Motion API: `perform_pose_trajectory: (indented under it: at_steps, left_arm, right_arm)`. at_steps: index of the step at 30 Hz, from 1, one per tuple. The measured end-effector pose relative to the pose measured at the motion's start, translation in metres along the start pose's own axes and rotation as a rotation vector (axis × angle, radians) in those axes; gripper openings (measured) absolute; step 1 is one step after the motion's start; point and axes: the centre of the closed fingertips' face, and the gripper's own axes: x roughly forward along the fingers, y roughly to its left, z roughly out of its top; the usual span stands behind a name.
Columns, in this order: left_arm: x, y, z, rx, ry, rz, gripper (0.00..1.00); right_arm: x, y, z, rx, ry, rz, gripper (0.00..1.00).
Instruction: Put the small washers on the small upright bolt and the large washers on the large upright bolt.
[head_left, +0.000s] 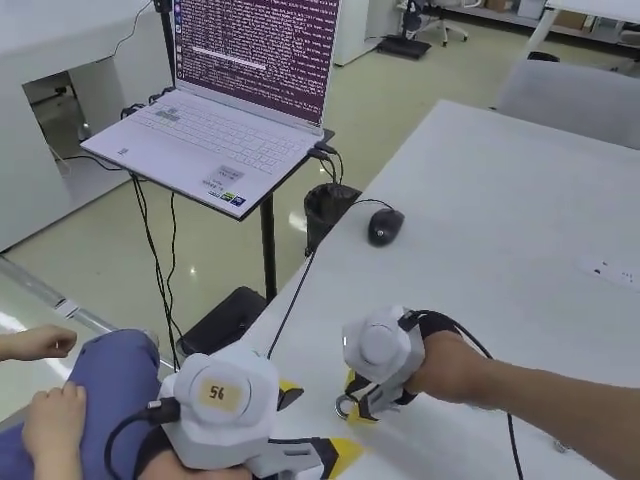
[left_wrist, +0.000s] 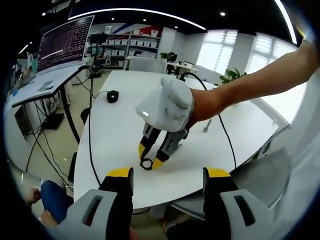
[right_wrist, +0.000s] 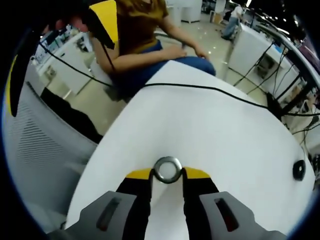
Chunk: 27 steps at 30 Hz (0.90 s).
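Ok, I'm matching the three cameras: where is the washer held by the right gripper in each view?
Head view: washer low centre, at the tips of the right gripper.
Left gripper view: washer just below centre, under yellow tips.
Right gripper view: washer bottom centre, between the jaws.
Shared landmark: black mouse.

The head view looks down on the wide white table (head_left: 520, 200). The left gripper view faces the white-and-yellow right gripper (left_wrist: 151, 160) close by, at 12 o'clock. Both gripper views share the silver metal ring washer (right_wrist: 167, 170).
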Motion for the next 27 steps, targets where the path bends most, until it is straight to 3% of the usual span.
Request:
perform_pose_trajectory:
  at_steps: [9,16,21,27]
  left_arm:
    - [0.006,-0.006,0.005,0.016,-0.001,-0.018,0.56]
    - [0.012,-0.011,0.008,0.038,0.009,-0.040,0.56]
    - [0.016,-0.015,0.011,0.058,0.017,-0.057,0.56]
    - [0.022,-0.017,0.015,0.080,0.028,-0.075,0.56]
  right_arm:
    - [-0.010,0.007,-0.025,0.049,0.006,-0.021,0.25]
    - [-0.007,0.005,-0.027,0.042,-0.002,-0.034,0.25]
    - [-0.009,0.010,-0.030,0.087,-0.009,-0.050,0.24]
    - [-0.016,0.019,-0.048,0.145,-0.003,-0.068,0.23]
